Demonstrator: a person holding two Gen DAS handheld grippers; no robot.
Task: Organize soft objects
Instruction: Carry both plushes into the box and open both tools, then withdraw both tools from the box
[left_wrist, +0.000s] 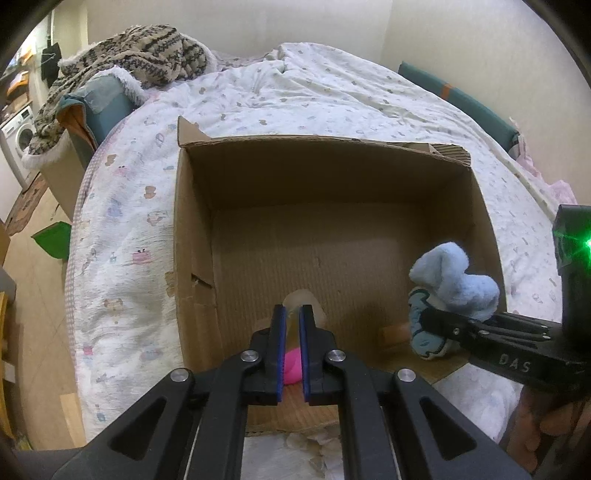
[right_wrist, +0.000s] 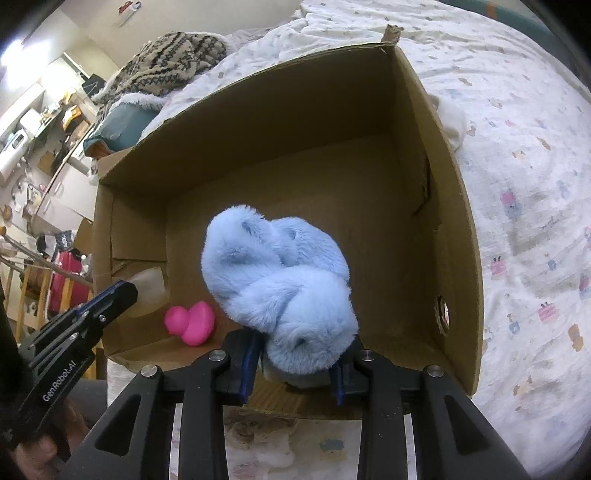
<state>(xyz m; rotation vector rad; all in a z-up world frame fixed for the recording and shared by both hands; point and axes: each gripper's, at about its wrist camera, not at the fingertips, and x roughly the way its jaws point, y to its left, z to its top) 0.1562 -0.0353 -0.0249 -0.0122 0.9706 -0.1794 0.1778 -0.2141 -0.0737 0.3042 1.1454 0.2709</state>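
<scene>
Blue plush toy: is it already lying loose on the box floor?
No, the blue plush toy sits clamped in the right gripper over the cardboard box.

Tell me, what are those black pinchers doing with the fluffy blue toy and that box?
A person is tidying soft toys into a cardboard box that sits on a bed. The right gripper is pinching the fluffy blue toy and holding it inside the box, above the floor of it. The left gripper is shut and seems to hold a floppy, see-through whitish thing at the box's other side. A pink toy already lies on the bottom.
</scene>
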